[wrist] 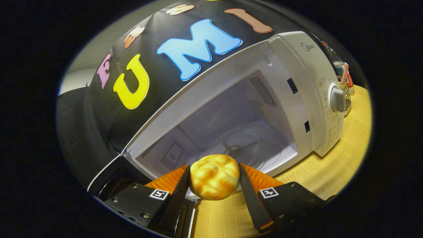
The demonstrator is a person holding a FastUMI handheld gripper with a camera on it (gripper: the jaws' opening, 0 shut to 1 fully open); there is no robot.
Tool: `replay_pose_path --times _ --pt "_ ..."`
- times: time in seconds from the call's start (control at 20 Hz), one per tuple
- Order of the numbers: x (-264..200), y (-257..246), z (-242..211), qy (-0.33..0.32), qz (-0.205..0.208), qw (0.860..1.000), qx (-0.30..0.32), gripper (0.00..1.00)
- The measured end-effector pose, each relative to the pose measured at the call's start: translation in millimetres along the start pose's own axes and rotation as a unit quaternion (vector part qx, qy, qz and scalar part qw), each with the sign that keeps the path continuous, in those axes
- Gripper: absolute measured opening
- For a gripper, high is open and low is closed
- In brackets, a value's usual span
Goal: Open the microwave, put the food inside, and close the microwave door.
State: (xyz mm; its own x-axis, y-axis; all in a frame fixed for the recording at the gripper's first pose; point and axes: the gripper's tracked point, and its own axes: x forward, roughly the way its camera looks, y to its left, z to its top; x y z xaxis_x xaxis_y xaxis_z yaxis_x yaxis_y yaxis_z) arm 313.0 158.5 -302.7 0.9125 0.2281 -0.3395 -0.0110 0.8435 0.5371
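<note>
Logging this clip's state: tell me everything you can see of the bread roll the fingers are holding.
The bread roll is round and golden, with a paler, bumpy, glossy crust that looks like baked dough or a plastic replica. It sits between the gripper fingers, both pressing on its sides, lifted above the wooden table. It hangs just in front of the open microwave, whose cavity and glass turntable lie beyond it. Nothing else touches it.

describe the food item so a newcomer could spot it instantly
Start at the white microwave on the wooden table, door open. Just before its cavity, the gripper is shut on a bread roll: round, golden, the only food here.
</note>
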Motion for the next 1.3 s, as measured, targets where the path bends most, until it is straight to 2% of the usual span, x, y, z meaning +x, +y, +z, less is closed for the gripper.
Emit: replay_pose_path --times 0.35,0.6,0.7,0.75,0.85,1.1,1.3 --pt "35 -13 -7 -0.006 -0.030 0.999 0.020 0.84" --pt "46 -23 -9 -0.016 -0.061 0.998 0.003 0.86" --pt "48 -23 -4 -0.027 -0.063 0.998 -0.005 0.89" --pt "44 -21 2 -0.038 -0.064 0.997 -0.015 0.98" --pt "41 -17 10 -0.051 -0.058 0.997 -0.021 0.97" --pt "18 -4 11 -0.030 -0.036 0.998 -0.043 0.97" --pt "-31 20 22 -0.024 -0.007 0.996 -0.090 0.98"
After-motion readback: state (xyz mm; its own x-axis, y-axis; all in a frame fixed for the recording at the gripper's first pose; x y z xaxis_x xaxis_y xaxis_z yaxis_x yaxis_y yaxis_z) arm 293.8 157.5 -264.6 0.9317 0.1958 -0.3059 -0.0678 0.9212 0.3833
